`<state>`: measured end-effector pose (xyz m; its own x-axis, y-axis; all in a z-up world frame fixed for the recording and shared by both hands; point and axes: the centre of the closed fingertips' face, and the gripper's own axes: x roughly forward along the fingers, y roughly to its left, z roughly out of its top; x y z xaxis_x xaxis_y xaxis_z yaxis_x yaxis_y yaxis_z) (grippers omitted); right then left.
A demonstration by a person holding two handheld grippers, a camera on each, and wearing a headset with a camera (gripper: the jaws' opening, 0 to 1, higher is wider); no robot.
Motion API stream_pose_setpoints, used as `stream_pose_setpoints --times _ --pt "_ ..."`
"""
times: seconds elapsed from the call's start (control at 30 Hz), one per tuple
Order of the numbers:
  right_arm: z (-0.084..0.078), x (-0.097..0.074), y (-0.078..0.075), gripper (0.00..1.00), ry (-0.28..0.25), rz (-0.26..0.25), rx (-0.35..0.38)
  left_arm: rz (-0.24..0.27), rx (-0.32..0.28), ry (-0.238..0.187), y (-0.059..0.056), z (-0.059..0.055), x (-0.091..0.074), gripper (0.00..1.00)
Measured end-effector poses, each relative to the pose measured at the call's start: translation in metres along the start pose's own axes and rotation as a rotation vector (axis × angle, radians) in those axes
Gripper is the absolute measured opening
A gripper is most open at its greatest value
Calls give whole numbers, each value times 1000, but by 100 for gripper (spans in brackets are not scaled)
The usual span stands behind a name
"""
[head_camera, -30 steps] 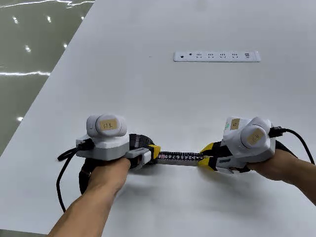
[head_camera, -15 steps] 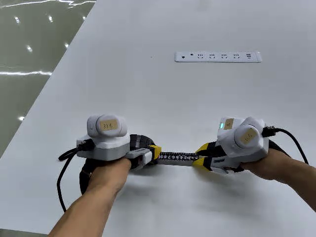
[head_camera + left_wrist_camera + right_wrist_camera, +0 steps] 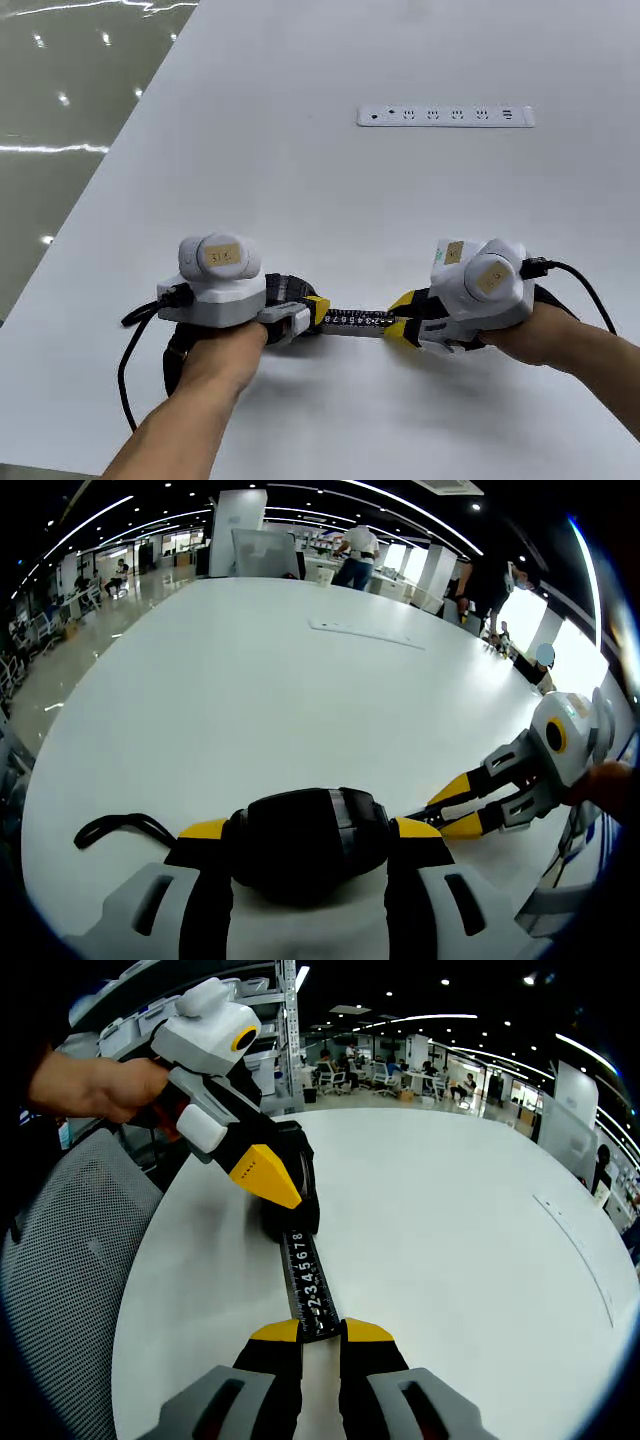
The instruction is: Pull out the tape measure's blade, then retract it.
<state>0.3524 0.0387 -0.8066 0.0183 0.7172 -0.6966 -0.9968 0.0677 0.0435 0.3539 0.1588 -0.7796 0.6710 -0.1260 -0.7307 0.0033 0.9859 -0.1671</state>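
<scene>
A black tape measure case [image 3: 308, 838] sits clamped between the yellow-tipped jaws of my left gripper [image 3: 305, 310], low on the white table [image 3: 330, 190]. Its dark blade [image 3: 358, 319] with white numerals runs a short way rightward to my right gripper [image 3: 398, 318], which is shut on the blade's end [image 3: 322, 1326]. In the right gripper view the blade [image 3: 309, 1285] leads up to the case [image 3: 292, 1195] and the left gripper [image 3: 268, 1175] holding it. The right gripper [image 3: 455, 807] enters the left gripper view from the right. A black wrist strap [image 3: 112, 828] trails from the case.
A white power strip [image 3: 445, 116] lies flat at the far side of the table. The table's left edge [image 3: 70, 225] drops to a glossy floor. Black cables trail from both grippers toward me. People stand far off behind the table in the left gripper view.
My right gripper has moved left toward the case with the blade end in it, so the exposed blade is shorter. The left gripper holds its place.
</scene>
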Motion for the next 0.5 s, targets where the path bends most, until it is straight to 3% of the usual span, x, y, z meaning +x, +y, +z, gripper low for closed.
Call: stream_pose_setpoints --times 0.5 --pt "10 10 3 10 -7 16 -11 -1 -5 0 0 0 -1 56"
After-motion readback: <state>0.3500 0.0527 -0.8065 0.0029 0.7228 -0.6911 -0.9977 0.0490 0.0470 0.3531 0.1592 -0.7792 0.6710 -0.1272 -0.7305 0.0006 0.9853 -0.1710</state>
